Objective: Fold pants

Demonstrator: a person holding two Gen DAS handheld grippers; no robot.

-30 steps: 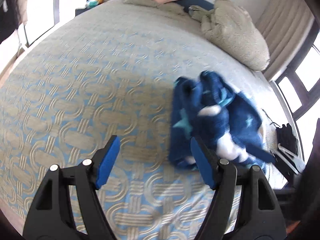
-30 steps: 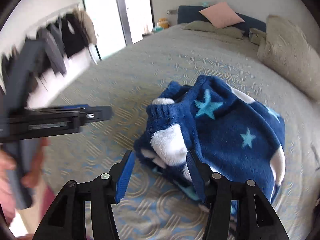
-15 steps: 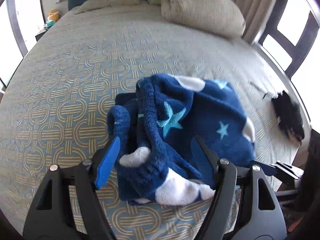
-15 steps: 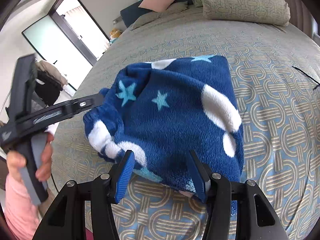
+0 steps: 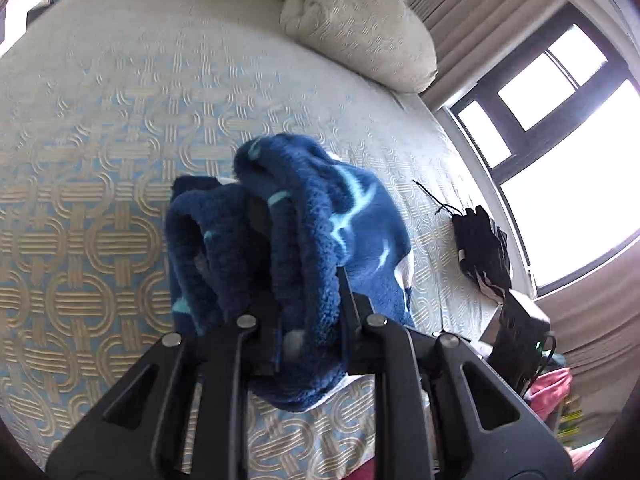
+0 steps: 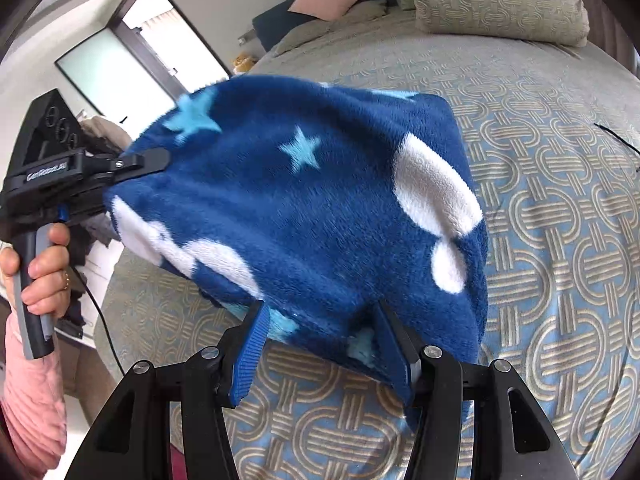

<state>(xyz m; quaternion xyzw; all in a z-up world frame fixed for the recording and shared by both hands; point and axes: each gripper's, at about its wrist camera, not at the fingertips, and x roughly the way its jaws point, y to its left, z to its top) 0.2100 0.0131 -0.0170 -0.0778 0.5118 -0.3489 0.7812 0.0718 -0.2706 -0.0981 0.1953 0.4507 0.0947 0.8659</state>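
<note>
Here, left gripper [image 5: 304, 300] just clamped onto fleece pants [image 6: 320, 208], right gripper [image 6: 320, 344] agape, pillow [image 5: 360, 28] and black pouch [image 5: 484, 248] well apart.

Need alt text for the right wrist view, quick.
Blue star-patterned fleece pants hang bunched above a patterned bedspread, the left gripper clamping their left edge. The right gripper stands open under the lower hem.

Left gripper [image 5: 304, 280] has just clamped shut; right gripper [image 6: 320, 344] gapes half-wide.
</note>
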